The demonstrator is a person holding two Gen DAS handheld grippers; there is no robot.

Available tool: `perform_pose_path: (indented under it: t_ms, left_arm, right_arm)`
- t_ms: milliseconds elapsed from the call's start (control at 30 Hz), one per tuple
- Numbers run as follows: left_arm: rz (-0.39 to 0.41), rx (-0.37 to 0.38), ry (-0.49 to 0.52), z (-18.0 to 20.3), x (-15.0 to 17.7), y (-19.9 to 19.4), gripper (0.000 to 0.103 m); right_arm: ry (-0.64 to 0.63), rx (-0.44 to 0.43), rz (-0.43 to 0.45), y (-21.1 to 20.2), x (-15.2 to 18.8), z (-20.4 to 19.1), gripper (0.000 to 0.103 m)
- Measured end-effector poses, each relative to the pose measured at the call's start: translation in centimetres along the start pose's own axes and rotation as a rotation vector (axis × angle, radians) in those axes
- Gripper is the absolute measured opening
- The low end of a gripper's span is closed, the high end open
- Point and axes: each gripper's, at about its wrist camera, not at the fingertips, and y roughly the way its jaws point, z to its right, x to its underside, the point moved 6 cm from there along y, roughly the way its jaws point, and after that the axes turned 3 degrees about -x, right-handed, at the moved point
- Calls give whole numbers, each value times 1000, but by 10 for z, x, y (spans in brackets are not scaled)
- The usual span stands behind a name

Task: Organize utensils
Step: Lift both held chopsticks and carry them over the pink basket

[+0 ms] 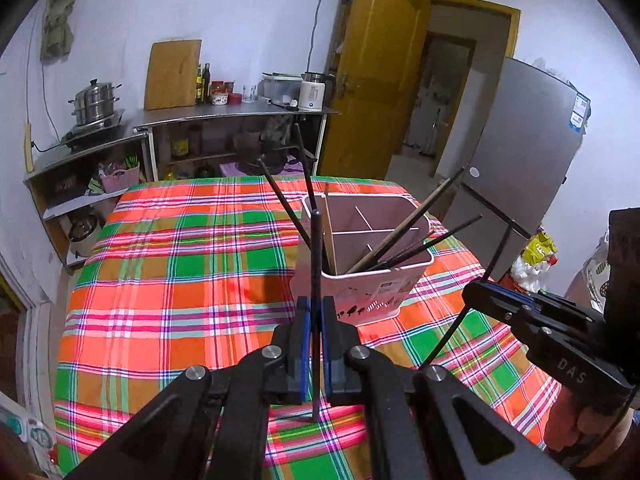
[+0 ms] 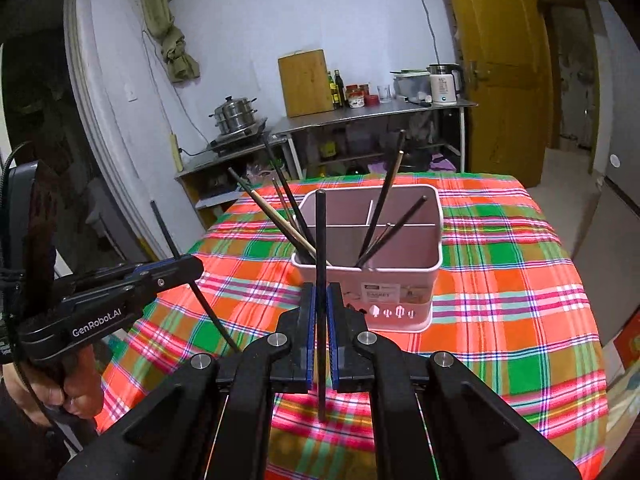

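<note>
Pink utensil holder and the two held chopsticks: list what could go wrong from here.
1. Each claw, left and right, pinches one thin black chopstick across a short stretch; it may pivot or slip during lowering.
2. Chopsticks already leaning in the pink holder fan outward, so an incoming tip could catch them.
3. The holder looks light; a sideways nudge might tip it on the plaid tablecloth.

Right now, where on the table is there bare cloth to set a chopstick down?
Free: the plaid tablecloth left of the pink utensil holder, and the strip behind it toward the counter. Crowded: the holder itself, with chopsticks fanning out.
</note>
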Motion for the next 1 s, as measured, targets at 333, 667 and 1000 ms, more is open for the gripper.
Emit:
perform_pose_path:
  t_ms: [333,667,1000]
  left_arm:
    - [-14,0,20,7,14,-20,4]
    - [-59,-5,51,14,25,-31,5]
    - [-50,23,37,18,7,-32,4]
  right_arm:
    - [-15,2,-8,-14,11,-2,5]
    - [-22,9,-22,-27,21,0,5]
    - [-19,9,22,-37,11,2,5]
